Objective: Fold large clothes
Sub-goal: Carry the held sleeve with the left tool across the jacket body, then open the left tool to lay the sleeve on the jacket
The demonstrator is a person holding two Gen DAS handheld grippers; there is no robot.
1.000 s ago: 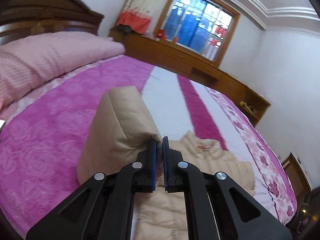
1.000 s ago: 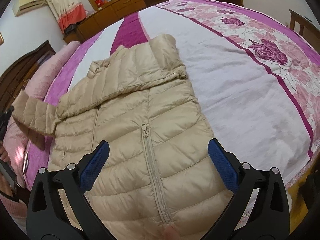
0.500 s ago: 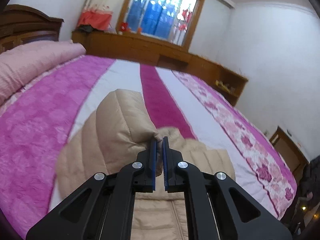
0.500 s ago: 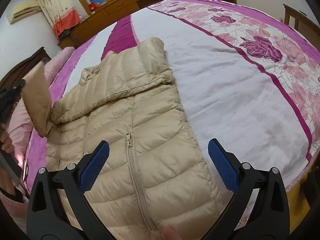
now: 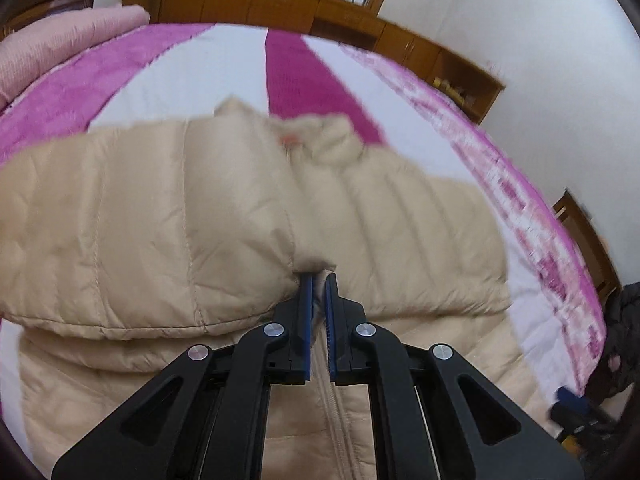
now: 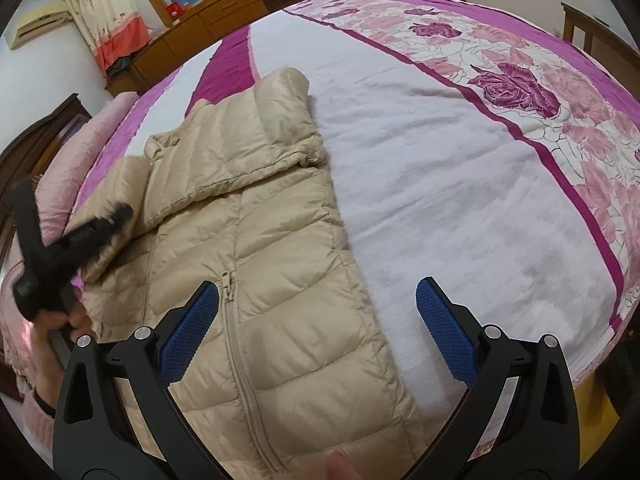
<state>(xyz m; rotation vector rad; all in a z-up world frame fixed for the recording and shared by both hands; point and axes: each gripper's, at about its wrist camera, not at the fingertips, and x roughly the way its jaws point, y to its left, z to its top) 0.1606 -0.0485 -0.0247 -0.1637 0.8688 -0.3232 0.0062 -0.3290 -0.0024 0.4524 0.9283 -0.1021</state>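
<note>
The beige quilted down jacket [image 6: 256, 248] lies front up on the bed with the pink, purple and white flowered bedspread [image 6: 460, 184], its zipper [image 6: 240, 364] closed. One sleeve [image 6: 276, 112] is folded across the chest. The other sleeve [image 5: 132, 232] is held over the chest by the left gripper [image 5: 317, 292], whose blue pads are clamped together on the cuff; only the left wrist view shows this pinch closely, along with the collar [image 5: 320, 136]. The right wrist view shows the whole jacket, the left gripper [image 6: 104, 226] blurred from the side, and the hand [image 6: 68, 320] that carries it. The right gripper [image 6: 318, 312] hangs above the lower jacket with its fingers wide apart, holding nothing. Behind the bed stands a long wooden cabinet [image 5: 360, 28].
</note>
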